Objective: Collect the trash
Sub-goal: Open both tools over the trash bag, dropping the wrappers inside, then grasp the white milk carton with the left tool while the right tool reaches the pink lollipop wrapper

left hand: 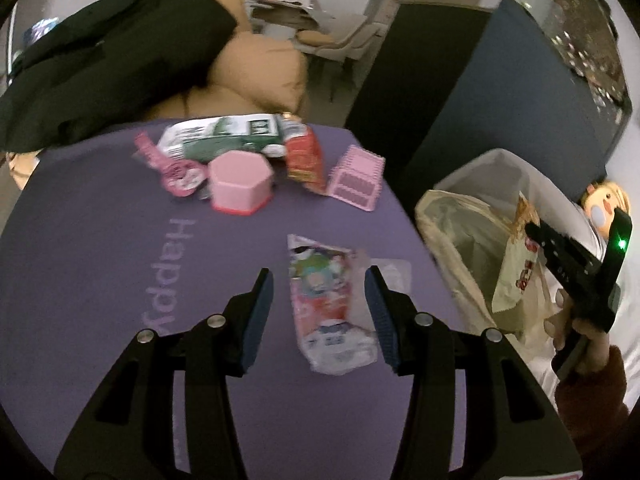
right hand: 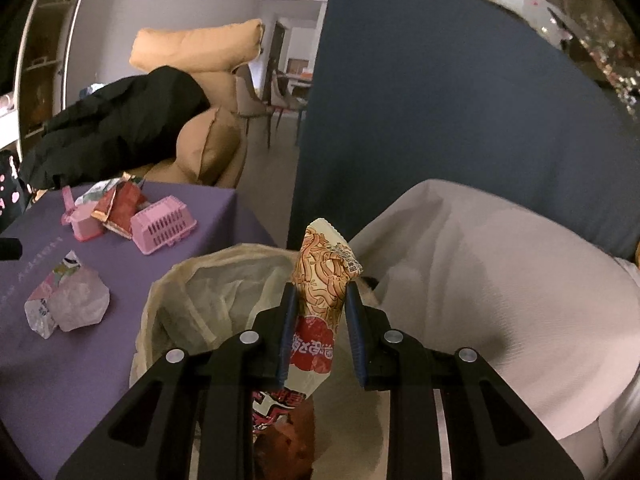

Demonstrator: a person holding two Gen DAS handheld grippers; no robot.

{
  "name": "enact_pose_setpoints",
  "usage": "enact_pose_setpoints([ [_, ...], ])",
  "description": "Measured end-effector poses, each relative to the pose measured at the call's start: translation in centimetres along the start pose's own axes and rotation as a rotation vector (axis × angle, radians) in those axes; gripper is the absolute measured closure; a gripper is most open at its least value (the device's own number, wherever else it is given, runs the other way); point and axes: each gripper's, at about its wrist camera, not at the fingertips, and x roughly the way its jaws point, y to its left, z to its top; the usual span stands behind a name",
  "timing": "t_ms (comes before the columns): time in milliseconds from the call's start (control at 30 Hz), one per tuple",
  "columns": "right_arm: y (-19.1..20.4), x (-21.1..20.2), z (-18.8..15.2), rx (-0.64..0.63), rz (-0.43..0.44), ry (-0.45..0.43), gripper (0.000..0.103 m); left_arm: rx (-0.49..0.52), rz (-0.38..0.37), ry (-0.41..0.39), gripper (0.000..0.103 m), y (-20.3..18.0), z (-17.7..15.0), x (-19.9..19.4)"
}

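A crumpled pink and white wrapper (left hand: pixel 332 308) lies on the purple tablecloth (left hand: pixel 120 248). My left gripper (left hand: pixel 319 276) hovers over it, open, one finger on each side and neither pad touching. The same wrapper (right hand: pixel 68 300) shows at the left of the right wrist view. My right gripper (right hand: pixel 321 288) is shut on a tall beige noodle snack wrapper (right hand: pixel 324 268), held upright above the bin's yellowish bag (right hand: pixel 188 280). In the left wrist view, the right gripper (left hand: pixel 538 240) and its wrapper (left hand: pixel 514 276) hang over that bag (left hand: pixel 452 216), with a hand behind.
At the table's far end lie a pink hexagonal box (left hand: pixel 240 180), a pink basket (left hand: pixel 356 180), a red packet (left hand: pixel 306 156) and a green and white pack (left hand: pixel 228 136). A black garment (left hand: pixel 112 52) rests on tan cushions. A white cloth (right hand: pixel 480 280) and a blue partition (right hand: pixel 440 100) flank the bin.
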Motion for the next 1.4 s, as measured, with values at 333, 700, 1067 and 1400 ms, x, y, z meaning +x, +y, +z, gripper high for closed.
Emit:
enact_pose_setpoints([
  [333, 1.7, 0.5, -0.4, -0.003, 0.04, 0.054, 0.066, -0.03, 0.001, 0.001, 0.058, 1.6, -0.7, -0.6],
  [700, 2.1, -1.8, 1.4, 0.099, 0.125, 0.037, 0.054, -0.059, 0.012, -0.021, 0.056, 3.9, -0.8, -1.7],
  [1067, 8.7, -2.6, 3.4, 0.085, 0.345, 0.052, 0.054, -0.042, 0.012, -0.074, 0.054, 8.4, -0.4, -2.5],
  [1400, 15.1, 0.2, 2.7, 0.012, 0.452, 0.163, 0.05, 0.194, -0.071, -0.118, 0.053, 10.8, 8.4, 2.6],
])
